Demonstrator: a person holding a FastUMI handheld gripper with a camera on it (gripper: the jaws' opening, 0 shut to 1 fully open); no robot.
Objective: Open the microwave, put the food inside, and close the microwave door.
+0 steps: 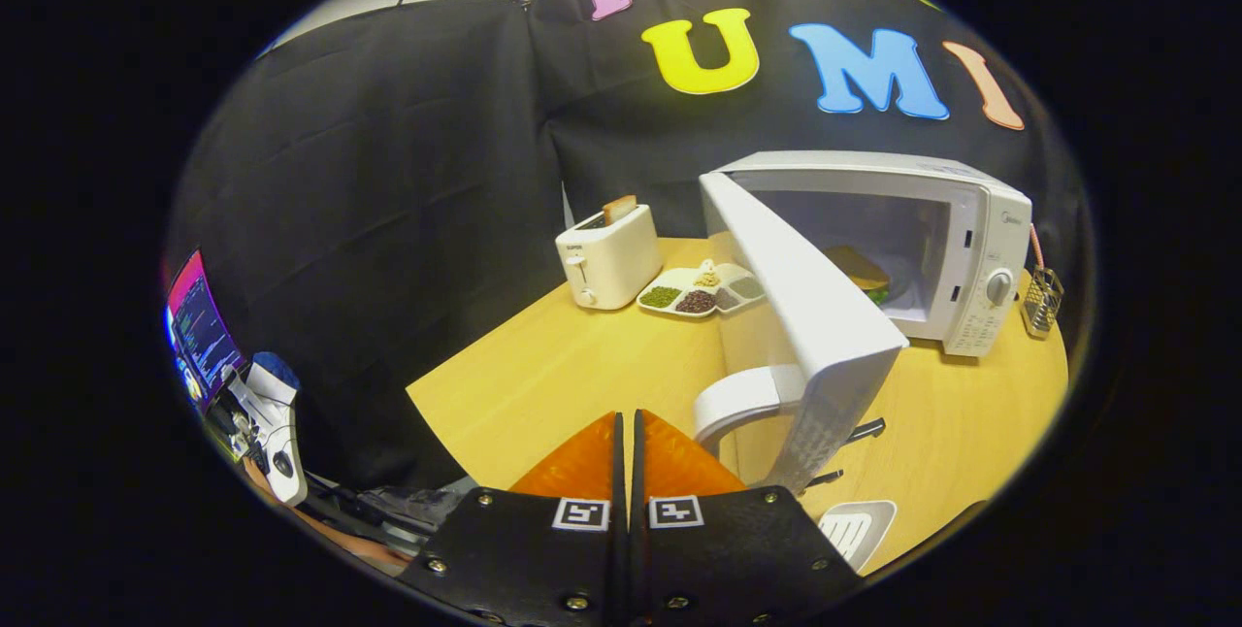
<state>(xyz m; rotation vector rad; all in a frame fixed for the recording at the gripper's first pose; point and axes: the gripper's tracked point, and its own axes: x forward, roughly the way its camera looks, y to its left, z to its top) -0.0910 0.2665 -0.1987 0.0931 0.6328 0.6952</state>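
Observation:
A white microwave stands on the wooden table, beyond my fingers and to their right. Its door is swung wide open toward me, with its curved white handle just ahead of my right finger. Inside the cavity lies the food, a burger-like bun with a green layer, on the turntable. My gripper is shut with its fingers pressed together and nothing between them, just left of the door handle.
A white toaster with a bread slice stands beyond the fingers. Beside it is a divided tray of beans and grains. A small wire basket sits right of the microwave. A white slotted utensil lies under the door.

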